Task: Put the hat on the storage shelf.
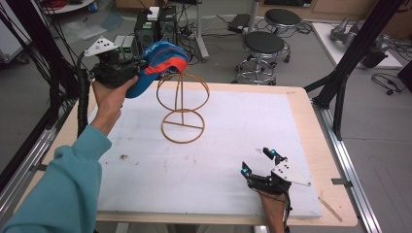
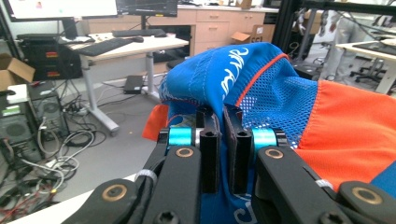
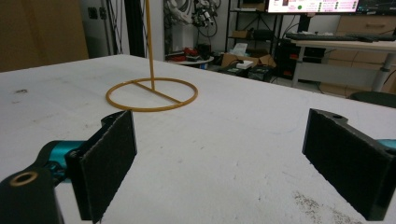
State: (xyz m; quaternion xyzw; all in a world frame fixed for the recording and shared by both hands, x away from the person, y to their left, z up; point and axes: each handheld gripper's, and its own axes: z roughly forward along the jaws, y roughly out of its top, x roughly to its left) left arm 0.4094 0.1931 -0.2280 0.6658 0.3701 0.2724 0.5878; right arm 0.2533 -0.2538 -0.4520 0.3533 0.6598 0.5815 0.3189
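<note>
A blue and orange cap (image 1: 160, 60) hangs in the air at the table's far left, its crown touching the top ring of a gold wire stand (image 1: 182, 106). My left gripper (image 1: 127, 73) is shut on the cap's blue fabric, and in the left gripper view the cap (image 2: 280, 88) bulges over the jaws of that gripper (image 2: 223, 140), which pinch a fold. The stand's round base (image 3: 152, 94) rests on the white table top. My right gripper (image 1: 259, 161) sits near the front right of the table, open and empty, its pads (image 3: 112, 158) wide apart.
A white mat (image 1: 209, 155) covers the wooden table (image 1: 316, 145). Two black stools (image 1: 264, 48) and computer towers (image 1: 155, 26) stand on the floor beyond the far edge. Black frame struts (image 1: 350, 53) rise at the right.
</note>
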